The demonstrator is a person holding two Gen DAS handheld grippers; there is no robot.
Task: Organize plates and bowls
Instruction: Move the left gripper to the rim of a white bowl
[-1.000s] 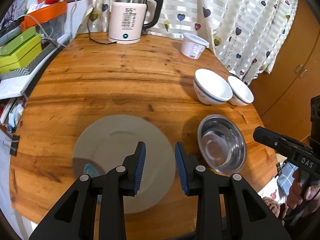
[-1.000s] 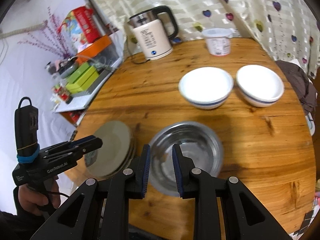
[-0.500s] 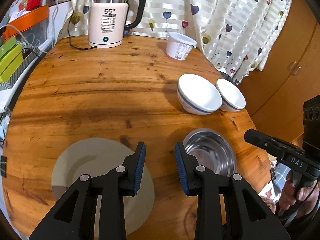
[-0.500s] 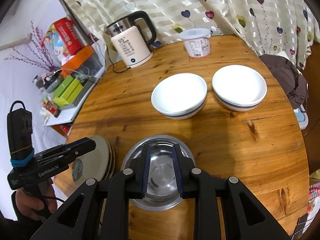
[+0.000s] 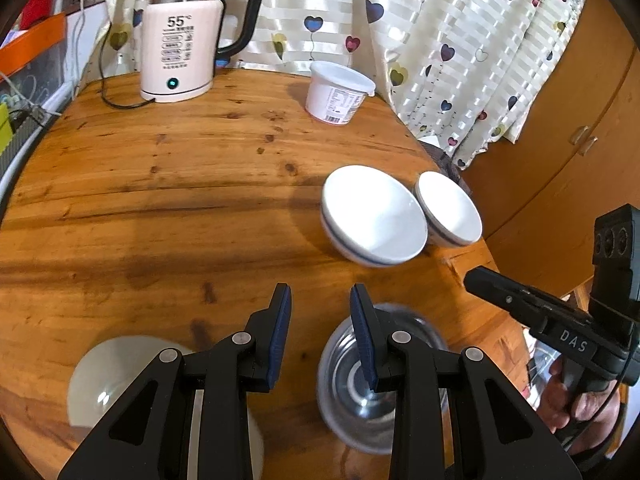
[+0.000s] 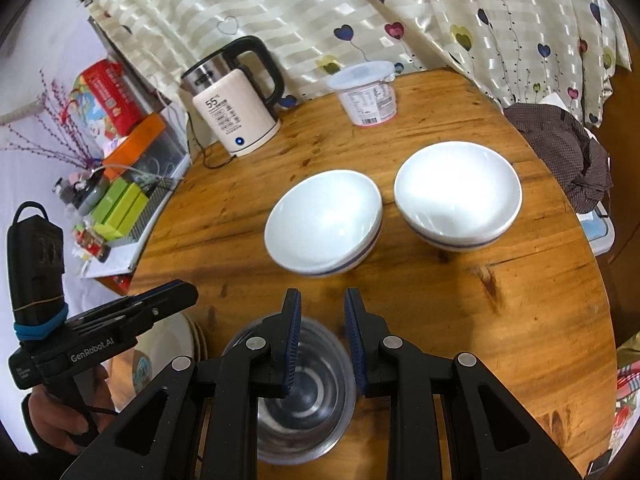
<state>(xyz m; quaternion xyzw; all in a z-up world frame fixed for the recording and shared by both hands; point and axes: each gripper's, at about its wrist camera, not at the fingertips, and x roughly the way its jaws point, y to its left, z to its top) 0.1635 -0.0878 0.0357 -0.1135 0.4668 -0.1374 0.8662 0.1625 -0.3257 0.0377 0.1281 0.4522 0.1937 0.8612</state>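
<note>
Two white bowls with blue bands stand side by side on the round wooden table (image 5: 160, 200): the nearer one (image 5: 374, 216) (image 6: 324, 222) and the farther one (image 5: 450, 208) (image 6: 458, 194). A steel bowl (image 5: 360, 392) (image 6: 304, 396) sits at the table's near edge. A stack of grey-white plates (image 5: 116, 384) (image 6: 176, 352) lies to its left. My left gripper (image 5: 320, 312) is open and empty above the table between the plates and the steel bowl. My right gripper (image 6: 322, 312) is open and empty above the steel bowl, short of the nearer white bowl.
A white electric kettle (image 5: 180, 56) (image 6: 236, 116) with its cord and a white lidded tub (image 5: 338, 94) (image 6: 368, 94) stand at the back. Boxes and clutter (image 6: 120, 184) sit beyond the left edge. A heart curtain (image 5: 440, 40) and a wooden cabinet (image 5: 560, 140) lie behind and right.
Both grippers have drawn back and risen, so the plates and steel bowl have slid lower in view. The white bowls have come nearer the centre. Both grippers stay open.
</note>
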